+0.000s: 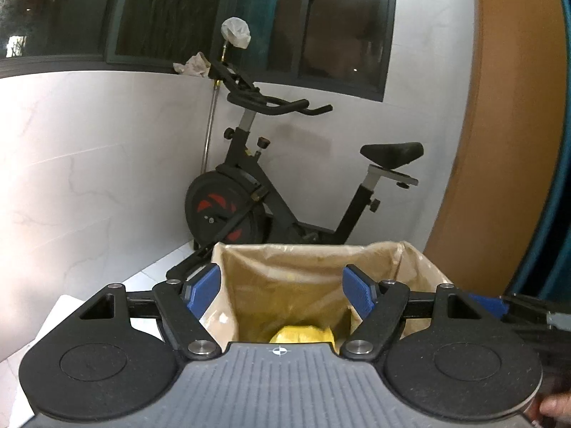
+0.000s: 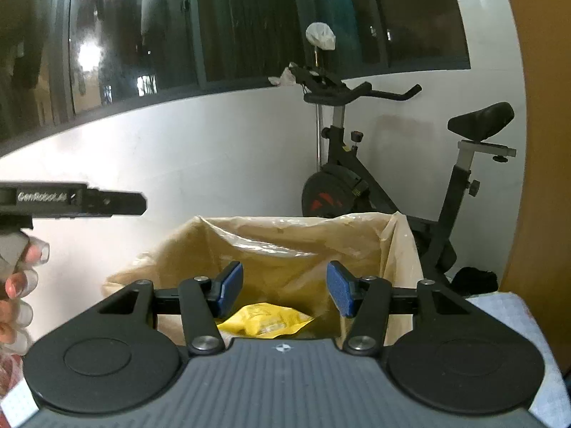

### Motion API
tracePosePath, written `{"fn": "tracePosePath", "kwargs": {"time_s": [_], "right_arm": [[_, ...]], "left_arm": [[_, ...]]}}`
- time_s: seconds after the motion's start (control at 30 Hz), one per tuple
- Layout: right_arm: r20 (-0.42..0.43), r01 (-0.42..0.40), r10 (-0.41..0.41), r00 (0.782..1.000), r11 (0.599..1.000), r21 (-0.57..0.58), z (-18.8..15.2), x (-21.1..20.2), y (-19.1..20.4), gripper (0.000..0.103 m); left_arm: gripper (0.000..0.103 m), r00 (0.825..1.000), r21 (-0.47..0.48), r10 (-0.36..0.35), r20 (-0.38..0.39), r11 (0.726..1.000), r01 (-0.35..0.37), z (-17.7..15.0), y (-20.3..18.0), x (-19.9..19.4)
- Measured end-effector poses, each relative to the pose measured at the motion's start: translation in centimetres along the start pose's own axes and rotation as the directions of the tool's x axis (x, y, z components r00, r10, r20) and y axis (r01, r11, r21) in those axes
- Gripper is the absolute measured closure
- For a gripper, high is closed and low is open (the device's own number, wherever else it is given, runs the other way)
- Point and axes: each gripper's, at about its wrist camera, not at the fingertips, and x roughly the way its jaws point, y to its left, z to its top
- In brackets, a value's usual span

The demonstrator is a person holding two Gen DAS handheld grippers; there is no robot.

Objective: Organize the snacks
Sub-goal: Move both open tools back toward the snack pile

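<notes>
A cardboard box (image 1: 285, 260) lined with clear plastic stands in front of both grippers; it also shows in the right wrist view (image 2: 303, 239). A yellow snack packet (image 1: 301, 335) lies at its bottom, seen also in the right wrist view (image 2: 266, 321). My left gripper (image 1: 281, 290) is open and empty above the box's near edge. My right gripper (image 2: 283, 289) is open and empty above the box, over the packet. The left gripper's body (image 2: 71, 199) shows at the left of the right wrist view, with the person's fingers (image 2: 25, 271) below it.
A black exercise bike (image 1: 271, 192) stands behind the box against a white wall under dark windows. An orange panel (image 1: 499, 142) rises at the right. A white sheet (image 1: 46, 321) lies left of the box. A pale cloth (image 2: 510, 321) covers the surface at the right.
</notes>
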Motion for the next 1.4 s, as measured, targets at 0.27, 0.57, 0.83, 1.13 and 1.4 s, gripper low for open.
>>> {"fn": "tracePosePath", "kwargs": {"time_s": [0.27, 0.57, 0.83, 1.13, 1.4], "right_arm": [[-0.001, 0.012, -0.012, 1.000, 0.999, 0.033, -3.3, -4.0, 0.6, 0.047], [-0.155, 0.044, -0.042, 0.987, 0.999, 0.009, -10.4, -3.7, 1.6, 0.047], [-0.232, 0.036, -0.033, 0.972, 0.999, 0.012, -13.8, -3.6, 1.8, 0.047], [-0.309, 0.025, -0.024, 0.951, 1.000, -0.001, -16.4, -3.2, 1.9, 0.047], [-0.426, 0.057, -0.080, 0.901, 0.996, -0.067, -18.9, -1.7, 1.3, 0.047]], "left_arm": [[0.026, 1.000, -0.010, 0.012, -0.028, 1.000, -0.012, -4.2, 3.3, -6.0], [0.026, 0.983, -0.126, -0.047, -0.175, 0.992, 0.025, -13.3, 3.7, -6.3], [0.025, 0.939, -0.064, -0.070, -0.336, 0.997, 0.051, -18.4, 1.4, -2.9], [0.019, 0.896, -0.021, -0.040, -0.441, 0.999, 0.034, -21.3, 0.0, -0.7], [0.012, 0.887, 0.045, 0.037, -0.460, 0.999, -0.019, -23.3, -1.6, -0.9]]}}
